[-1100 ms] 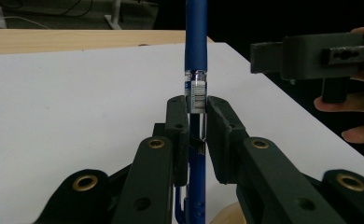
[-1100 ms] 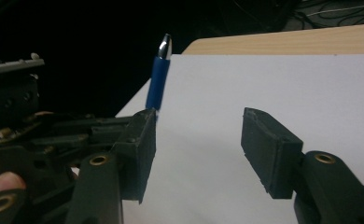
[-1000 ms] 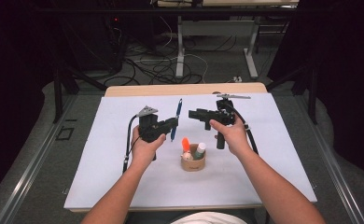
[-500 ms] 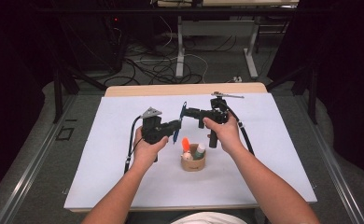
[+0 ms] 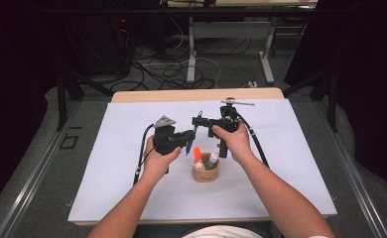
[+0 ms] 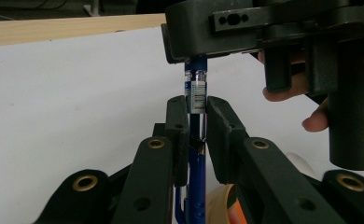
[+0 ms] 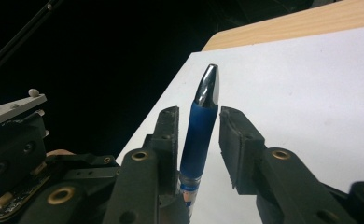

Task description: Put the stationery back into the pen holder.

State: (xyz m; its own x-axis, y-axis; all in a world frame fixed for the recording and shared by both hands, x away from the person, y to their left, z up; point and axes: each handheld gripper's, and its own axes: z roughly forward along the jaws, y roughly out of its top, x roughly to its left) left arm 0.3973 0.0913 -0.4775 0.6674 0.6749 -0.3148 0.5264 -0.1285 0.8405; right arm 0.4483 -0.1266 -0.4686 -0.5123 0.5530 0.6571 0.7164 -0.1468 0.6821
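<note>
holding a blue pen [image 6: 195, 93] between its two black jaws, the left hand-held gripper [image 5: 187, 139] pinches the barrel; pen upright in the left gripper view, clip end low, above a small cardboard cup [image 5: 205, 173] of markers on the white table [image 5: 107, 163]. just beyond, the right hand-held gripper [image 5: 197, 120] straddles the pen's upper end; its jaws have just been closing. in the right gripper view the blue grip and silver tip [image 7: 206, 88] stand between the jaws, touching the left pad, a gap at the right pad. both grippers nearly meet over the table's middle, above the cup.
</note>
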